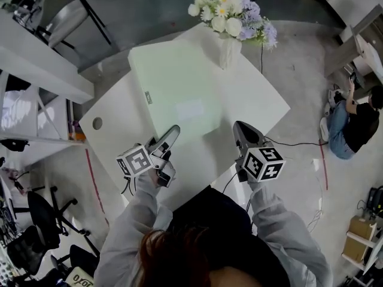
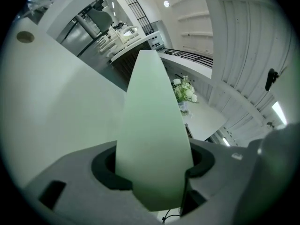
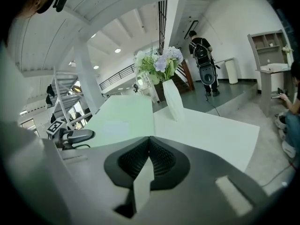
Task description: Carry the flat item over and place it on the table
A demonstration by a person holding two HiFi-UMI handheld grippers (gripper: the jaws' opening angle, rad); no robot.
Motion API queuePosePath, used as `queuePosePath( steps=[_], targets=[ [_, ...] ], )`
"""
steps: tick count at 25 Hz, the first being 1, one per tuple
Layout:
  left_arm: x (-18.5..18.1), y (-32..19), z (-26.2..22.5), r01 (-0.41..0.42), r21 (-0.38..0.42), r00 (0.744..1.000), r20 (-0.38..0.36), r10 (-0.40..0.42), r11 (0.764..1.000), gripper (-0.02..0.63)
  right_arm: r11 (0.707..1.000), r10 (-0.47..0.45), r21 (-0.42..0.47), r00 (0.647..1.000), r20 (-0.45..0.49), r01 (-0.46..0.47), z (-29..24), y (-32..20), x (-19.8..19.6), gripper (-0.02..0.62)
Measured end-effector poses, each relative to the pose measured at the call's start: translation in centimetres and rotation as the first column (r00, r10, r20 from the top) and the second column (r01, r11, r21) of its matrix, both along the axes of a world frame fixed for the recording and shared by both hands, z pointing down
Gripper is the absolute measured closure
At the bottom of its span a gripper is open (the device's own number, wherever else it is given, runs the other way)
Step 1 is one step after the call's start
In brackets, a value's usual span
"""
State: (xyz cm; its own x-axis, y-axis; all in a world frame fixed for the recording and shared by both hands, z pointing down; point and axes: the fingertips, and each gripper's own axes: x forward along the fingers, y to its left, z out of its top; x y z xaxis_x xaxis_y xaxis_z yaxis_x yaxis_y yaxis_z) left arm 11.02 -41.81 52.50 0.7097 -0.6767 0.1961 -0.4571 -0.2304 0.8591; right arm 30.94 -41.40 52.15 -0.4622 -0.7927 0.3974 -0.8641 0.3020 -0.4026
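Note:
A pale green flat board (image 1: 173, 88) lies on the white table (image 1: 257, 100), reaching from the vase to the near side. My left gripper (image 1: 170, 135) is shut on the board's near left edge. In the left gripper view the board (image 2: 152, 139) fills the gap between the jaws of that gripper (image 2: 154, 172). My right gripper (image 1: 241, 129) hovers just right of the board's near right corner and does not touch it. Its ribbed pads (image 3: 149, 161) meet with nothing between them. The right gripper view also shows the board (image 3: 117, 118) and the left gripper (image 3: 70, 136) on it.
A white vase (image 1: 227, 49) of flowers (image 1: 230, 11) stands at the board's far right corner. The table has a round hole (image 1: 97, 123) near its left edge. White shelving (image 1: 36, 64) and office chairs (image 1: 42, 220) stand to the left. A person (image 1: 353, 118) sits on the floor to the right.

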Motion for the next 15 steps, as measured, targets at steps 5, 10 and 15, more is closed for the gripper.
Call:
queuePosePath(
  steps=[5, 10, 15],
  targets=[
    [-0.3, -1.8, 1.2, -0.003, -0.079, 0.995, -0.097, -0.005, 0.997, 0.331, 1.000, 0.004, -0.031, 1.000, 0.009, -0.004, 0.3, -0.7, -0.4, 0.586],
    [-1.0, -4.0, 3.1, 0.002, -0.142, 0.982, -0.184, -0.029, 0.990, 0.331, 0.999, 0.013, -0.045, 1.000, 0.011, -0.012, 1.4, -1.7, -1.1, 0.586],
    [-1.1, -5.1, 5.1, -0.029, -0.192, 0.971, -0.236, -0.018, 0.981, 0.330, 0.997, 0.037, -0.072, 0.999, 0.022, -0.035, 2.9, -2.8, -1.0, 0.586]
  ],
)
